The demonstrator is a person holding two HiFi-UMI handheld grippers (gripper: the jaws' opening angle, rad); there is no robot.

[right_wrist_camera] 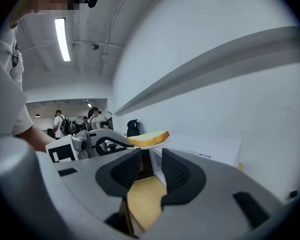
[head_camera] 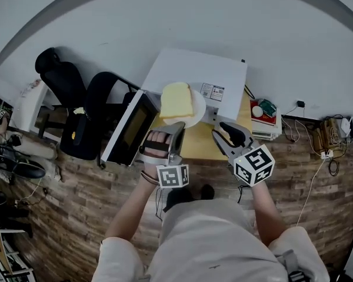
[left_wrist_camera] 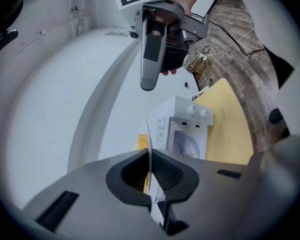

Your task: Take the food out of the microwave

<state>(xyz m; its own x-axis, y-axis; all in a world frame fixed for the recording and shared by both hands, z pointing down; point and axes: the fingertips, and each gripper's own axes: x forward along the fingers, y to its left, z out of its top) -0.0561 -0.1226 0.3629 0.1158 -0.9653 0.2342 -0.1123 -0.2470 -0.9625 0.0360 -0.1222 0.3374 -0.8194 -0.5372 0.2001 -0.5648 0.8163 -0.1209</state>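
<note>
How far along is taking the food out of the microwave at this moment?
Done: the microwave door stands open and the bread slice on its white plate is outside, above the oven. In hand: the left claw is shut on the plate's rim; the right claw is open and empty. Left: setting the plate down, perhaps on the yellow table.

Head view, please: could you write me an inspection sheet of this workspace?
Surface: yellow table, bare in front of the microwave.
Job's things: white microwave, door open; bread slice on a white plate, out of the microwave, held in the air.
Clutter: small stack of boxes at the table's right end.
Grippers: left gripper shut on the plate's rim; right gripper open, empty.
Cables: several cables on the floor at right.
Surroundings: black chairs at left; wood-plank floor.
</note>
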